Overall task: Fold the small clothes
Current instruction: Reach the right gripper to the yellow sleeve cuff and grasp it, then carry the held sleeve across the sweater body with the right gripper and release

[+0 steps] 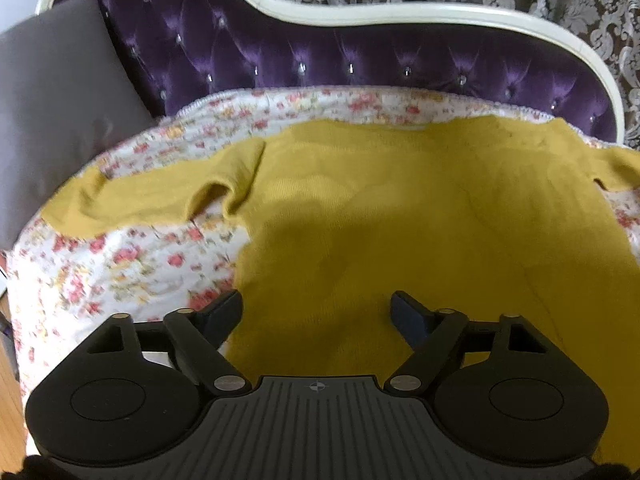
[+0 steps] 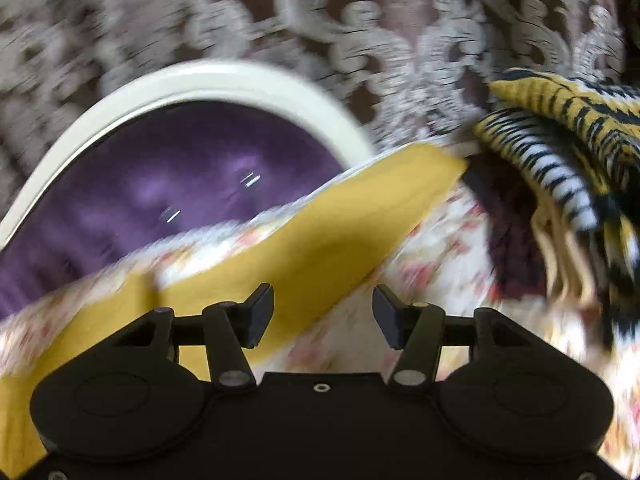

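Sweater (image 1: 400, 208) flat; right view (blurred) adds scarf (image 2: 560, 136), perhaps.

One mustard-yellow top (image 1: 400, 208) lies spread with two short sleeves showing, at 9 and 2 o'clock of its body. One floral sheet (image 1: 120, 264) lies under it. One grey cushion (image 1: 60, 112) sits at 10 o'clock. One purple tufted backrest (image 1: 320, 52) runs across 12 o'clock. One striped yellow-and-black knit pile (image 2: 568, 152) shows at 2 o'clock in the right wrist view. Two grippers appear, left (image 1: 316, 312) and right (image 2: 323, 312), each with two fingers set apart
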`<state>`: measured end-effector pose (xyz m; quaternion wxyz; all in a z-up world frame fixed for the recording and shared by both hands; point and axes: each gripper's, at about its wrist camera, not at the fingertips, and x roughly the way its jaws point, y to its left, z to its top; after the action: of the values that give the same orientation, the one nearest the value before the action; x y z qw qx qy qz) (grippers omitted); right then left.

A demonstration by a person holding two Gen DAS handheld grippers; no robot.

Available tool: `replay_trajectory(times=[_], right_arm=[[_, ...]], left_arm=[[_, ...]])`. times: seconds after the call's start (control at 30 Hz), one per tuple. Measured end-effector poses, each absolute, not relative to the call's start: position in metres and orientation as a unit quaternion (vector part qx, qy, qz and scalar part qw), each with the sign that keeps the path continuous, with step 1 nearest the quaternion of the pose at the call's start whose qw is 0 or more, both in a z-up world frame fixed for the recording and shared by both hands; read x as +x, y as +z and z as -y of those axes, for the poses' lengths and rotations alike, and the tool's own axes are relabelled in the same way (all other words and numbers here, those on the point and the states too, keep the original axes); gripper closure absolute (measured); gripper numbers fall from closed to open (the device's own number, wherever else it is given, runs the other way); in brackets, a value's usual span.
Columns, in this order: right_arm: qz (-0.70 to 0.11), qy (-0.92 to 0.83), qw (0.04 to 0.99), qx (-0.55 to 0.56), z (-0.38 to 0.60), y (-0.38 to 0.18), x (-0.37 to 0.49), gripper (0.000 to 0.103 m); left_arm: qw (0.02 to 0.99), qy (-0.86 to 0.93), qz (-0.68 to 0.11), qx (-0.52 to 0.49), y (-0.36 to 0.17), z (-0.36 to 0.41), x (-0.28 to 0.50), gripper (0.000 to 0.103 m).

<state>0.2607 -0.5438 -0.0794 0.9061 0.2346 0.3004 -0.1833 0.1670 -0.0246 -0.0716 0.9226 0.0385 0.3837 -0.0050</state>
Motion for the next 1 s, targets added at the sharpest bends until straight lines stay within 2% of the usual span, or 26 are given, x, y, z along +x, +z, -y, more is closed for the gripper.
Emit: replay_trajectory(times=[0.53, 0.57, 0.67, 0.83, 1.0], right_arm=[[-0.262, -0.242, 0.882, 0.307, 0.624, -0.123, 0.312, 0.045], [-0.261, -0.241, 0.883, 0.305, 0.625, -0.123, 0.315, 0.049], [-0.27, -0.24, 0.881, 0.307, 0.628, -0.126, 0.325, 0.092], [-0.262, -0.246, 0.889, 0.283, 0.616, -0.109, 0.331, 0.092], [-0.239, -0.193, 0.92, 0.243, 0.58, -0.056, 0.332, 0.092]], left_arm=[[0.927, -0.013, -0.373, 0.032, -0.09, 0.022, 0.164, 0.021], [0.927, -0.013, -0.372, 0.032, -0.09, 0.022, 0.164, 0.021], [0.927, -0.013, -0.372, 0.032, -0.09, 0.022, 0.164, 0.021], [0.928, -0.016, -0.372, 0.024, -0.089, 0.02, 0.164, 0.021], [0.929, -0.023, -0.369, 0.012, -0.089, 0.016, 0.163, 0.021]])
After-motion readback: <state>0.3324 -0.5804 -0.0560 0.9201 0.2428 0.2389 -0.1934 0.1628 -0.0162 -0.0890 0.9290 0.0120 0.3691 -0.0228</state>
